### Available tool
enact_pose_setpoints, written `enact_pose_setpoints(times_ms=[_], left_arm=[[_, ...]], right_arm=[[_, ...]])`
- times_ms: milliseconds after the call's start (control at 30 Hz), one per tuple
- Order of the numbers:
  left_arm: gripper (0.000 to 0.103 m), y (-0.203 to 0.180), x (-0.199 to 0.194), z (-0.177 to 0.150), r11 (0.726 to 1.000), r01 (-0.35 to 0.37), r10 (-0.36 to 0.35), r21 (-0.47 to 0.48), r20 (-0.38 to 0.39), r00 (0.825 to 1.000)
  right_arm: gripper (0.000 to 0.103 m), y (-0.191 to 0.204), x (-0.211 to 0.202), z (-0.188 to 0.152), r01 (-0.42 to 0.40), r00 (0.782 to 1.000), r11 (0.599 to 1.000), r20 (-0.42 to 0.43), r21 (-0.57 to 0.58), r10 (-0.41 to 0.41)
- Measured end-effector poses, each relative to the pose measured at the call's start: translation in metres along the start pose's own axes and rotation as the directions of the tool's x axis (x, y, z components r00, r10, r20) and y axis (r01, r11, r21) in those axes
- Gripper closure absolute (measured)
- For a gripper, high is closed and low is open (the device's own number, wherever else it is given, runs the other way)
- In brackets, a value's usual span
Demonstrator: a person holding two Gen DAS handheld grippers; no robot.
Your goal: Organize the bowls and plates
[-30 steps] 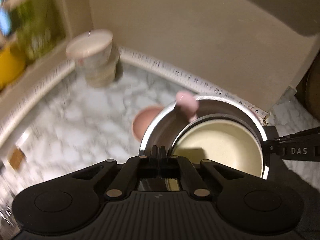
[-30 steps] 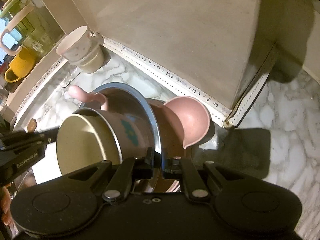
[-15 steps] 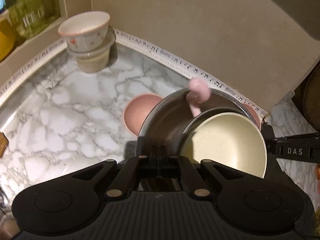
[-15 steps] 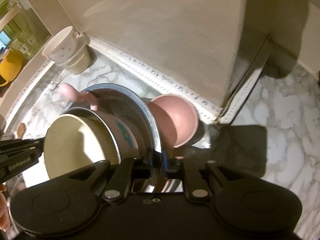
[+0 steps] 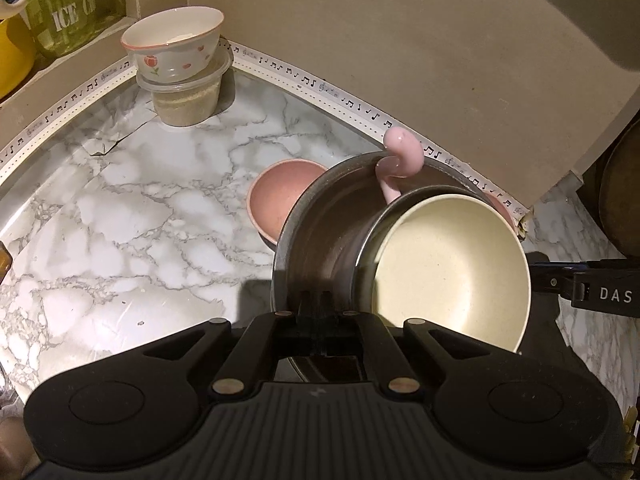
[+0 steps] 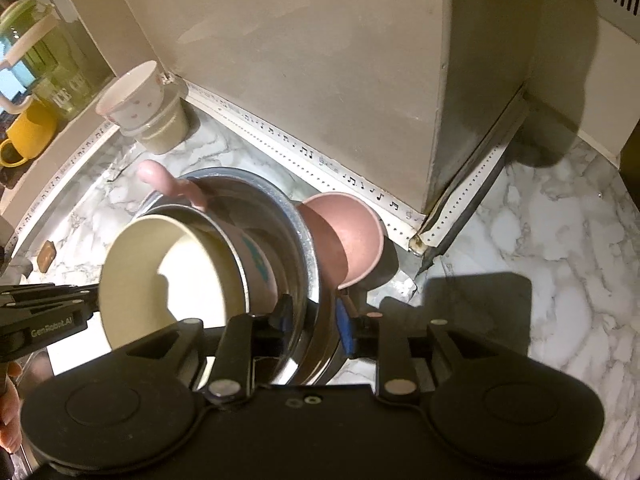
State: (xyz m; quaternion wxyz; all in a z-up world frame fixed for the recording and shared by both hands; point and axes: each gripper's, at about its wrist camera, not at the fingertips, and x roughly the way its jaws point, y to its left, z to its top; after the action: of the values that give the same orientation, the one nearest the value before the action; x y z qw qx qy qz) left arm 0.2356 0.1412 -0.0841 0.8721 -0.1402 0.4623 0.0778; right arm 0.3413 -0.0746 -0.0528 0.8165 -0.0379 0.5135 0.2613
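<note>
Right tool (image 6: 310,322) jaws just parted, steel bowl (image 6: 308,248) rim between them, left tool (image 5: 320,312) clamped on that rim

We see a marble-patterned surface (image 5: 120,240), white veined with grey, lit warmly and crossed by hard dark shadows. A plain beige wall (image 5: 400,40) rises behind it, and a white strip printed with music notes (image 5: 352,102) runs along the joint. At the left, a recessed ledge (image 6: 60,136) carries a yellow mug (image 6: 28,132) and a green glass jar (image 5: 72,12).
</note>
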Motion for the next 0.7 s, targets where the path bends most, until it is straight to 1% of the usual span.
enact_pose_setpoints(times_ms=[367, 700], left_arm=[[0.100, -0.013, -0.028, -0.012, 0.998, -0.026, 0.022, 0.053, 0.063, 0.998], [0.099, -0.027, -0.059, -0.026, 0.996, -0.015, 0.004, 0.088, 0.124, 0.992]], right_arm=[[0.071, 0.013, -0.028, -0.018, -0.056, 0.997, 0.997, 0.056, -0.047, 0.059], [0.069, 0.027, -0.053, -0.037, -0.095, 0.988, 0.990, 0.112, -0.102, 0.106]])
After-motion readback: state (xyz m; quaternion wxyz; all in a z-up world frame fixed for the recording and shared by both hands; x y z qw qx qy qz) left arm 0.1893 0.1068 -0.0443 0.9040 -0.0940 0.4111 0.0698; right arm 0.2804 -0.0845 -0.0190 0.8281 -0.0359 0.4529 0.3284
